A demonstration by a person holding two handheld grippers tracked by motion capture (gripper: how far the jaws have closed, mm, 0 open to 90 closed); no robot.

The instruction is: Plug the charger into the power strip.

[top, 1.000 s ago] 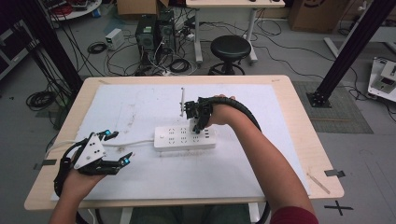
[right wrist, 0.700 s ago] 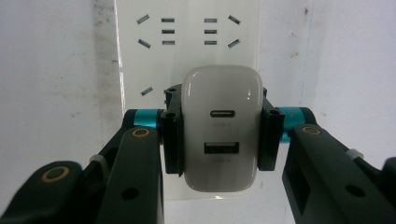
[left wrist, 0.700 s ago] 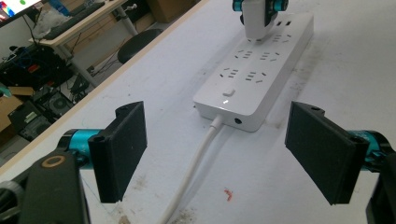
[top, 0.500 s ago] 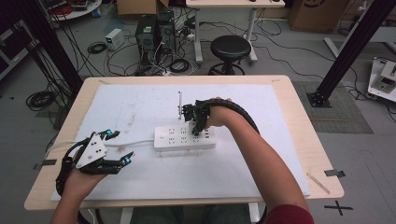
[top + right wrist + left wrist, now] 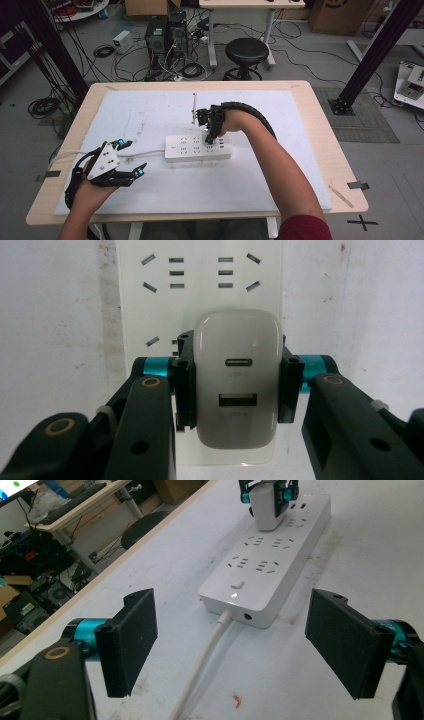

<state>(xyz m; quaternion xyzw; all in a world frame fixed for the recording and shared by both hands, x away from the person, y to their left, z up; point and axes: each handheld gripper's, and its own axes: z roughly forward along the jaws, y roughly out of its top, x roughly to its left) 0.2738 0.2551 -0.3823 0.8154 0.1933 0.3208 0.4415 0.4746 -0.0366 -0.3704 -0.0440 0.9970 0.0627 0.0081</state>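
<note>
A white power strip [image 5: 187,148] [image 5: 265,575] [image 5: 200,275] lies in the middle of a white mat [image 5: 165,112], and its white cord [image 5: 205,655] runs off to the left. My right gripper [image 5: 214,136] [image 5: 235,377] points down over the strip's right end, shut on a white USB charger [image 5: 237,380] [image 5: 268,507]. The charger stands upright against the strip's sockets; how deep it sits I cannot tell. My left gripper [image 5: 131,157] [image 5: 232,640] rests low at the mat's left, open, with nothing between its jaws, facing the strip's cord end.
A thin grey rod [image 5: 194,107] lies on the mat behind the strip. The wooden table [image 5: 320,130] borders the mat. Beyond the far edge stand a black stool [image 5: 246,50], a desk and floor cables. A small red speck [image 5: 236,698] marks the mat.
</note>
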